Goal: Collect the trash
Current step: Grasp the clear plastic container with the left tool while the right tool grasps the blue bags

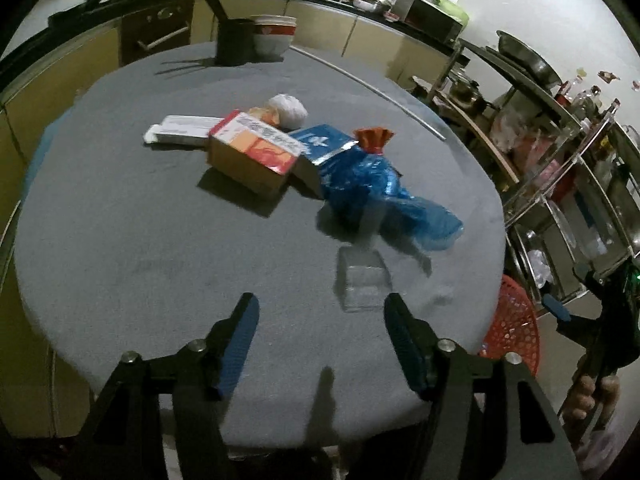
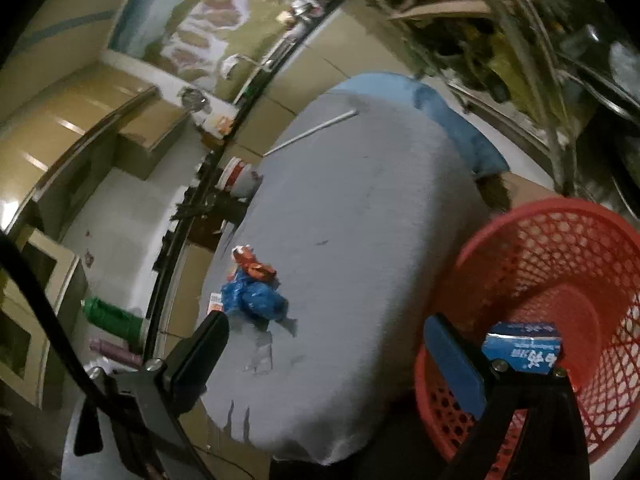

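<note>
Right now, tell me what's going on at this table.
A person with two handheld grippers is clearing trash. The right gripper hangs open by the red basket, which already holds a blue box. The left gripper is open over the grey table, near a clear plastic container. An orange box and a blue bag remain.

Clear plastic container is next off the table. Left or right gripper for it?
Left. The left gripper is open, with the clear plastic container just ahead, near its right-hand fingers. The right gripper, also open and empty, is off the table edge by the red basket.
</note>
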Demonstrator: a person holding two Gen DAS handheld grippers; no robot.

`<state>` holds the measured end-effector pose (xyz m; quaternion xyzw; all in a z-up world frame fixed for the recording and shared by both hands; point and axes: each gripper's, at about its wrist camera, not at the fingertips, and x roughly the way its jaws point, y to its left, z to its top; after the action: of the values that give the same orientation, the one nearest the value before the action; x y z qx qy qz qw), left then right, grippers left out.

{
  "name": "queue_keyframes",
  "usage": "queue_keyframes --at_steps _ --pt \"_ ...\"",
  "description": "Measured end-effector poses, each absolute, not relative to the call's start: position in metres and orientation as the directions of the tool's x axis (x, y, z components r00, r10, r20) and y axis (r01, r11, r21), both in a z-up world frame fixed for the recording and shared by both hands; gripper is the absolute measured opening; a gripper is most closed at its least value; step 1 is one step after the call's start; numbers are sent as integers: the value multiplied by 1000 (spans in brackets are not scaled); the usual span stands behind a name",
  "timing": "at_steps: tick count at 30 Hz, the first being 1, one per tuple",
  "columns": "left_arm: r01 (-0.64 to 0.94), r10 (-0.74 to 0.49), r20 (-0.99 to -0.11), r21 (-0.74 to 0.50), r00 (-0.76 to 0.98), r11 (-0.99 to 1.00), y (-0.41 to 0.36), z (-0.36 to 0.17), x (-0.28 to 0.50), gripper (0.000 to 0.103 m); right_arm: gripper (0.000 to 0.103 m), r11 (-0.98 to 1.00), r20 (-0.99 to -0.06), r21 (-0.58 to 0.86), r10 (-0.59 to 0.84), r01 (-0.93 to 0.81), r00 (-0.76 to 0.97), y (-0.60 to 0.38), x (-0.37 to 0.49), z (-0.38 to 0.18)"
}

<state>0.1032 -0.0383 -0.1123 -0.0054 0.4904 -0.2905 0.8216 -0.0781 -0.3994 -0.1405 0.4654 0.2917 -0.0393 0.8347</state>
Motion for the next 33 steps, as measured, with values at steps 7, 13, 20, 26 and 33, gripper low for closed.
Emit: queue_keyframes --at_steps 7,13,20,26,33 --pt "436 -523 -810 -383 265 814 -75 -124 107 69 99 629 -521 726 240 277 819 -382 -64 -126" --pt "390 -508 -811 -384 291 837 -108 -133 110 70 99 622 -527 729 243 286 814 -387 -71 -129" --pt "387 -452 -821 -313 349 867 -120 -149 124 67 99 634 -537 721 258 278 803 -385 -69 -129" --pt "397 -520 -783 -381 342 835 -97 -146 130 49 99 703 -552 676 283 222 784 -365 -28 -112" --pt "402 -486 -776 -327 402 855 -55 -119 121 49 99 816 -584 574 345 73 735 -308 62 -93"
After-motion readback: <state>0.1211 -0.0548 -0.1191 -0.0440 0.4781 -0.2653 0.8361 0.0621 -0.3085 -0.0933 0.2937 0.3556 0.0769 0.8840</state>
